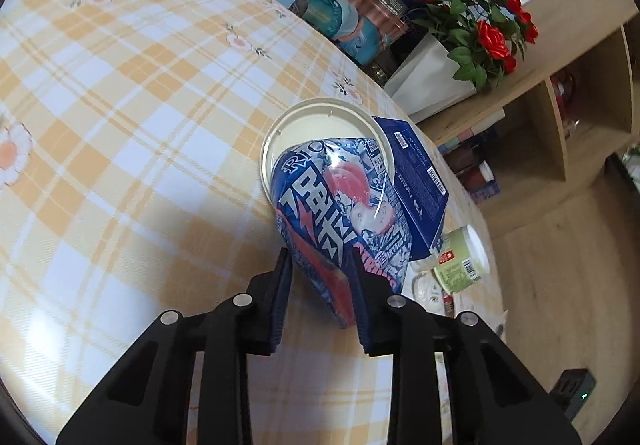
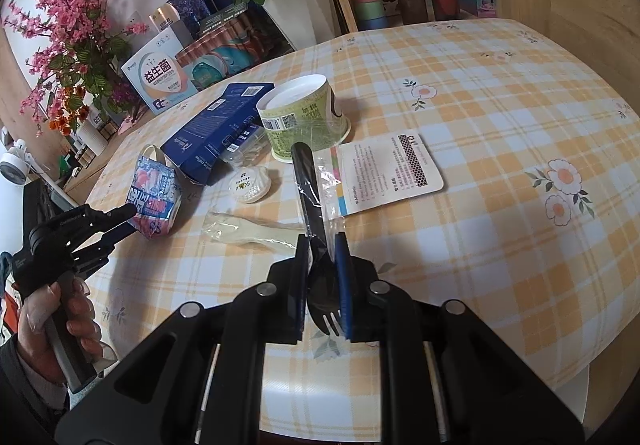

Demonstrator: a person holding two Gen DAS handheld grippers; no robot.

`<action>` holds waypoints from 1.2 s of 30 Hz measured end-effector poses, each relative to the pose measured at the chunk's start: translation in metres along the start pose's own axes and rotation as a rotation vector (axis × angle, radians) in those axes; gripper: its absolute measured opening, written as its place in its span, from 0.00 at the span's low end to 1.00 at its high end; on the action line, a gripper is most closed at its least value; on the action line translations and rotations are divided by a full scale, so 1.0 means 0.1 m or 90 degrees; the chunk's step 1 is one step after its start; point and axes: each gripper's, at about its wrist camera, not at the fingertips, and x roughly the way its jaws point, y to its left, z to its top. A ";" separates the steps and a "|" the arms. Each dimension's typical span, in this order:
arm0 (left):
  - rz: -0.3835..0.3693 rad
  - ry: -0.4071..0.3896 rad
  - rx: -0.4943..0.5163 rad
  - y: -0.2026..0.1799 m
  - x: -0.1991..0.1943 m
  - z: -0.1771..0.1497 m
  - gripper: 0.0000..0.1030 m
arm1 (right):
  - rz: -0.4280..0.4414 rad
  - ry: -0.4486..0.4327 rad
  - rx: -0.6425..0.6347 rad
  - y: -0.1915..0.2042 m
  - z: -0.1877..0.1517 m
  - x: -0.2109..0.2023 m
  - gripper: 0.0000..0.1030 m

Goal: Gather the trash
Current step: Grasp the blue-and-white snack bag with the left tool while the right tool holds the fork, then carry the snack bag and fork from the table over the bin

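Note:
A crushed blue drink can (image 1: pixel 332 205) sits between the pads of my left gripper (image 1: pixel 319 257), which press on its lower end. Seen from the right wrist, the can (image 2: pixel 154 197) and the left gripper (image 2: pixel 130 220) are at the table's left edge. A cream round lid (image 1: pixel 320 121) lies right behind the can. My right gripper (image 2: pixel 322 241) is shut on a black plastic fork (image 2: pixel 308 185) in a clear wrapper, tines toward the camera, handle pointing out over the table.
On the checked cloth lie a green paper cup (image 2: pixel 304 121) on its side, a blue box (image 2: pixel 216 133), a small white tub (image 2: pixel 250 185), a clear spoon wrapper (image 2: pixel 248 231) and a white packet (image 2: pixel 388 169). Boxes and flower pots (image 2: pixel 296 1) line the back. A hand (image 2: pixel 68 321) holds the left gripper.

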 end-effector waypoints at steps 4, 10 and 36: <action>-0.018 0.007 -0.014 0.02 0.08 0.01 0.23 | -0.001 0.004 -0.003 0.01 0.00 0.02 0.16; -0.022 -0.011 0.030 -0.13 0.00 0.02 0.07 | -0.002 0.002 -0.006 0.02 -0.01 0.00 0.16; 0.025 -0.106 0.308 -1.18 -1.37 -0.49 0.04 | 0.041 -0.060 -0.023 0.28 -0.13 -0.80 0.16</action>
